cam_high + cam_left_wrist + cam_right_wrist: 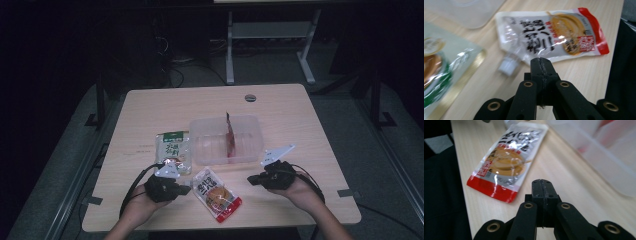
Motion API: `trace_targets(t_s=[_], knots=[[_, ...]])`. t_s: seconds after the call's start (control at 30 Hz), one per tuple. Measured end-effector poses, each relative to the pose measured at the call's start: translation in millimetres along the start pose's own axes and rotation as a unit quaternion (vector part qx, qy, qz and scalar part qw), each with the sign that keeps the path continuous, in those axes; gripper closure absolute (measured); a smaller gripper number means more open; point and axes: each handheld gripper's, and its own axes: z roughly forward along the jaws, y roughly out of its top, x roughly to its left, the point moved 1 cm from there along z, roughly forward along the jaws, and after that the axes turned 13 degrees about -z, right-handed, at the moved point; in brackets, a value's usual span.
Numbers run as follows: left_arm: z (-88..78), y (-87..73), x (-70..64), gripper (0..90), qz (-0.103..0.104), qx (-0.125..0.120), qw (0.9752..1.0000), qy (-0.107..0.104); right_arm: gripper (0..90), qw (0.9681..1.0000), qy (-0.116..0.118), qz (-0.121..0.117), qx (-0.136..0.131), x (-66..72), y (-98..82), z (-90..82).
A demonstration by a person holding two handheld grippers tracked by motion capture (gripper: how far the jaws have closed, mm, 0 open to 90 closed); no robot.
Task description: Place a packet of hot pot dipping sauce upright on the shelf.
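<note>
The left gripper is seen clenched, its jaws pressed flat together with nothing between them; the same is seen in the left gripper view. Just beyond its tip lies the spouted sauce pouch, flat on the wooden table, its white cap close to the jaw tips but not touched by them. In the high view the pouch lies between the two grippers, nearer the left one.

The right gripper is likewise clenched on nothing, confirmed in the right gripper view. The pouch is seen ahead of it and to its left, apart from the jaws, red bottom edge nearest.

A green-topped food packet lies just beyond the left gripper. A clear plastic container stands behind the pouch, with a red sachet upright inside.
</note>
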Motion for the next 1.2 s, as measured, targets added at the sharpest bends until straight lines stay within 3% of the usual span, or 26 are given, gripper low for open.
trace_targets(t_s=[0.17, 0.27, 0.4, 0.57, 0.73, 1.2], knots=[[14.7, 5.5, -8.1, 89.8, 0.013, 0.011, 0.9999, 0.000, 89.5, 0.9993, 0.027, -0.019, 0.019, 10.0, 6.4, 23.7], [19.6, 8.6, -9.9, 89.7, 0.014, 0.012, 0.9998, 0.000, 89.5, 0.9978, 0.036, -0.053, 0.020, 11.5, 11.5, 35.0], [26.0, 10.8, -10.3, 89.7, 0.025, 0.022, 0.9994, 0.006, 89.5, 0.9961, 0.052, -0.067, 0.024, 16.3, 17.1, 46.8], [30.3, 12.6, -8.6, 89.8, 0.025, 0.026, 0.9993, 0.012, 89.6, 0.9938, 0.055, -0.082, 0.050, 18.9, 20.1, 64.2], [34.6, 15.6, -8.3, 89.8, 0.033, 0.033, 0.9988, 0.012, 89.7, 0.9919, 0.070, -0.086, 0.061, 21.0, 21.1, 69.2], [49.6, 24.8, -15.2, 89.9, 0.048, 0.043, 0.9979, 0.004, 89.7, 0.9818, 0.135, -0.118, 0.062, 53.8, 32.6, 86.3]])
